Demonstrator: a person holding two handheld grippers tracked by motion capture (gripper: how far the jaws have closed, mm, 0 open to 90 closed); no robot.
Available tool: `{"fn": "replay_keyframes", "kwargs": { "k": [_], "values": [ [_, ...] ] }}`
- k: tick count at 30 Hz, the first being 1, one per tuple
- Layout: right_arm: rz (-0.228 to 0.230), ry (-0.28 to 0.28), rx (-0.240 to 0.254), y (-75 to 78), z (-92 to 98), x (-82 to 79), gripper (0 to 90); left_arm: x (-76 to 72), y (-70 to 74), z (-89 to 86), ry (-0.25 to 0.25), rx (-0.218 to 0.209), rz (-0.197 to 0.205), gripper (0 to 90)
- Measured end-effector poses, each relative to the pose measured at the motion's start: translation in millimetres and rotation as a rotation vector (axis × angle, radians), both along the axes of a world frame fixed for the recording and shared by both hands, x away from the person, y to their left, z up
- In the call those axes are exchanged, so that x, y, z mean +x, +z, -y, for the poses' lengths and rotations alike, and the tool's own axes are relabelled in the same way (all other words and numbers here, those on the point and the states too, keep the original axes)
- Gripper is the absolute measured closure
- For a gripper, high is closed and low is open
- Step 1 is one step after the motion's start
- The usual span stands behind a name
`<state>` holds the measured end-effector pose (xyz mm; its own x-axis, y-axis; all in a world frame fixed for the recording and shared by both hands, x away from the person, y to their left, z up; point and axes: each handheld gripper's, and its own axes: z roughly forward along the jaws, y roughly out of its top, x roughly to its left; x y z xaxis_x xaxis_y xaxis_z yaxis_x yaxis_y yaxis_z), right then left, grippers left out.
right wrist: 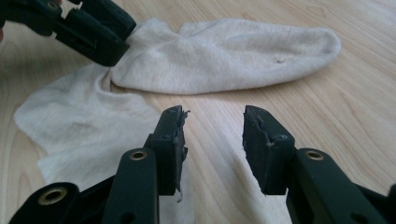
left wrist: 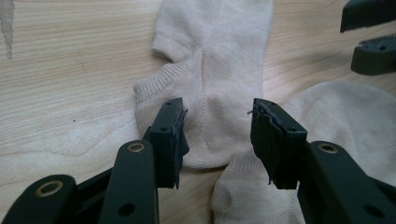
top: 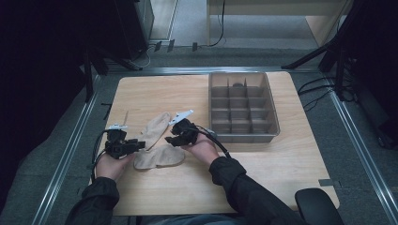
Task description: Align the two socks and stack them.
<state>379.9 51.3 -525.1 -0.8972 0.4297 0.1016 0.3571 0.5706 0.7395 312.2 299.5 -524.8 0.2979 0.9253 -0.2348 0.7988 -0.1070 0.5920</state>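
Socks (top: 157,143) are lying overlapped near my table's (top: 281,178) front edge, while I am holding my left gripper (left wrist: 217,128) and right gripper (right wrist: 212,135) apart, clamping nothing, bare wood stretching around.

A grey divided tray (top: 274,115) sits at the far right of the wooden table (top: 291,164). A black chair (top: 319,206) stands at the table's near right corner.
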Motion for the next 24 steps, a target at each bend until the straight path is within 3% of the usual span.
{"fn": "replay_keyframes", "kwargs": {
  "k": [5,8,13,19,20,22,24],
  "values": [
    [0.003,-0.014,0.008,1.8,-7.5,6.3,61.5,6.4,-6.9,-3.6,0.013,0.004,-0.024,53.2],
    [0.002,-0.019,-0.001,1.7,-10.4,9.3,63.5,8.4,-7.7,-7.4,0.021,0.002,-0.018,53.3],
    [0.005,-0.035,-0.004,1.5,-13.0,13.0,63.5,12.1,-8.2,-11.9,0.018,0.039,0.0,52.8],
    [-0.011,-0.052,-0.007,-0.6,-14.5,19.3,60.9,16.2,-10.0,-19.4,0.026,0.026,0.019,50.0],
    [-0.031,-0.044,-0.009,-1.6,-15.8,20.9,60.8,17.3,-10.3,-20.2,0.017,0.03,0.024,48.9],
    [-0.029,-0.043,-0.017,-4.4,-18.9,22.9,60.8,18.7,-10.6,-20.6,0.005,0.06,0.037,48.4],
    [-0.025,-0.051,-0.005,-6.0,-21.7,24.5,60.8,20.0,-10.9,-21.6,0.013,0.062,0.04,46.9]
  ]
}}
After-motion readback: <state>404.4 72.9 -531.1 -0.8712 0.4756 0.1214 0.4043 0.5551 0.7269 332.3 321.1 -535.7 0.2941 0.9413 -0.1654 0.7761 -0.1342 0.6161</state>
